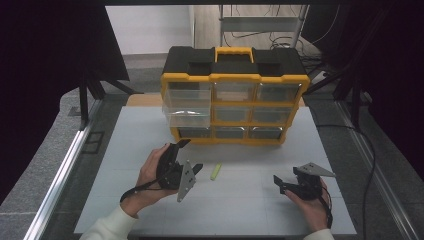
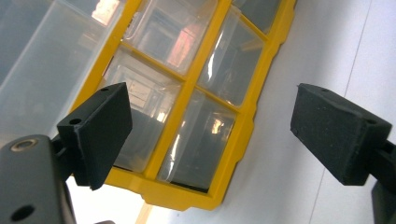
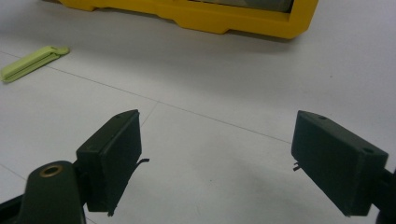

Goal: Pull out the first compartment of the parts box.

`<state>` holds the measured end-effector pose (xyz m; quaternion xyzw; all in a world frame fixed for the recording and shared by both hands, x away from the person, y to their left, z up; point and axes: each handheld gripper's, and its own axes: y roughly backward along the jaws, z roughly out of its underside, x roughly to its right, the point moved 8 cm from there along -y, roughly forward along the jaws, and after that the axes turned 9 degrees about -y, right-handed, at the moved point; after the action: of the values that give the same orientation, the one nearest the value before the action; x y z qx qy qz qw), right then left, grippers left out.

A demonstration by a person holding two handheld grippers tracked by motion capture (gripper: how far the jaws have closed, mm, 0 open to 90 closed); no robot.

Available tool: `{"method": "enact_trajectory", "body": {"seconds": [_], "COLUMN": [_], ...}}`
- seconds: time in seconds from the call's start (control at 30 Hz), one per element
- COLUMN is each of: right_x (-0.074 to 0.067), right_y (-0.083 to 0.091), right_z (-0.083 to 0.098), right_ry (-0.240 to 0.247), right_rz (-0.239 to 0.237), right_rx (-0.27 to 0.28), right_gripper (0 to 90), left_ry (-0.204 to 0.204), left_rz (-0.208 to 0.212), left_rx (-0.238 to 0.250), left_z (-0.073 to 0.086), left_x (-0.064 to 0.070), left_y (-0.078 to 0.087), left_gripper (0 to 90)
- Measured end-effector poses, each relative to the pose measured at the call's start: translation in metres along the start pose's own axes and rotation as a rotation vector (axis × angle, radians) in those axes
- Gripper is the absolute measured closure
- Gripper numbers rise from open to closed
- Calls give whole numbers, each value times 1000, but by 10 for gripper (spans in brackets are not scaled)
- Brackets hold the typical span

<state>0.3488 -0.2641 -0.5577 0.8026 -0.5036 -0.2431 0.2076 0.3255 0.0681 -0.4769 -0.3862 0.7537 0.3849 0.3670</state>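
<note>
Lower right, your right hand-held gripper (image 1: 281, 184) rests released on the bench (image 1: 250, 210), holding nothing. Left of centre, your left hand-held gripper (image 1: 190, 156) is also released, tilted toward the organizer (image 1: 235, 102), likely lining up. The green clip (image 1: 215, 171) lies between them. Beyond, one drawer (image 1: 187, 114) juts out, ready to receive it.

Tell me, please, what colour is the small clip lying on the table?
Light green clip, clearest in the right gripper view.
</note>
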Motion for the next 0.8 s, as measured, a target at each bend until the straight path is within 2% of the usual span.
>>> {"method": "enact_trajectory", "body": {"seconds": [0.1,0.13,0.47,0.8], "right_x": [0,1,0,-1], "right_y": [0,0,-1,-2], "right_z": [0,0,0,1], "right_ry": [-2,-1,-1,5], "right_rz": [0,3,-2,-8], "right_rx": [0,-1,-3,-10], "right_gripper": [163,163,163,163], "left_ry": [8,23,59,161], "left_rz": [9,10,51,120], "left_rx": [2,11,-5,-14], "left_z": [0,0,3,4], "left_x": [3,4,13,18], "left_y": [-1,-2,-7,-10], "left_gripper": [129,130,123,113]}}
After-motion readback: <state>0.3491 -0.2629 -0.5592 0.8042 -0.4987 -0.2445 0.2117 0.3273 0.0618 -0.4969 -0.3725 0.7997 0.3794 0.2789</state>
